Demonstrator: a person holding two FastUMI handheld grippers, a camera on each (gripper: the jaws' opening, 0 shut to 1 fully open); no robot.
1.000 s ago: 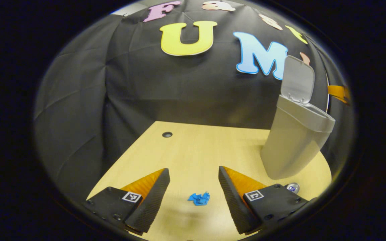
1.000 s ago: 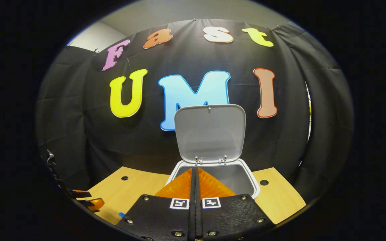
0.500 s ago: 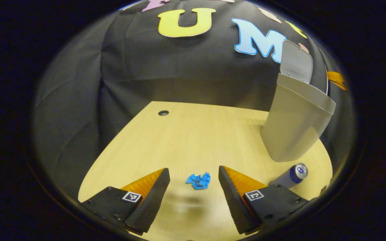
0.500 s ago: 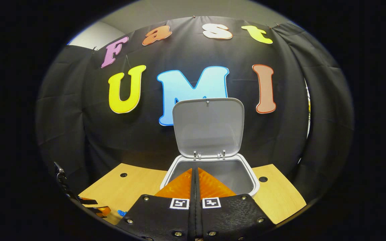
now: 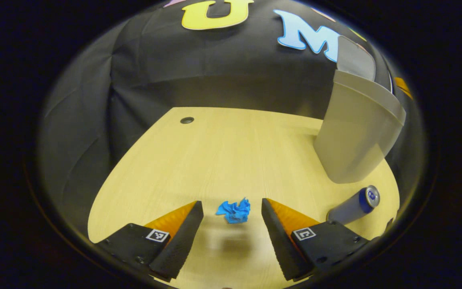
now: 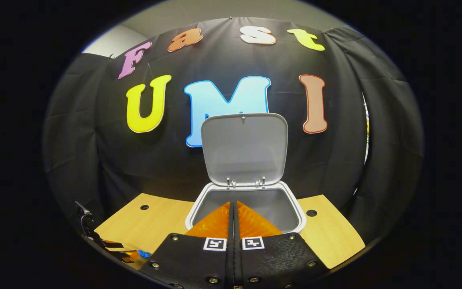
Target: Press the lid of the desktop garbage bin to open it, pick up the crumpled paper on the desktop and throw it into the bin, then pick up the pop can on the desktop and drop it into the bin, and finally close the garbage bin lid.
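While its fingers stand wide apart, the left tool (image 5: 232, 208) hovers low over the surface (image 5: 223, 152), a pale wood-grain top with a small dark round hole (image 5: 187, 120) near its far edge. Ribbed wedge pads line the fingers, and a square black-and-white marker sits on each dark finger base. Between the fingertips lies the paper (image 5: 234, 211), a small crumpled blue wad resting on the surface, touching neither finger. Off to the right lies the can (image 5: 354, 205) on its side, a smooth cylinder with a blue end; its print is too small to read. Beyond it stands the bin (image 5: 355, 132), smooth grey plastic, tapering downward.

The right tool (image 6: 233, 208), fingers pressed together on nothing, points at the bin's open mouth (image 6: 246, 202); the lid (image 6: 244, 148), a rounded rectangle, stands upright on two hinges.
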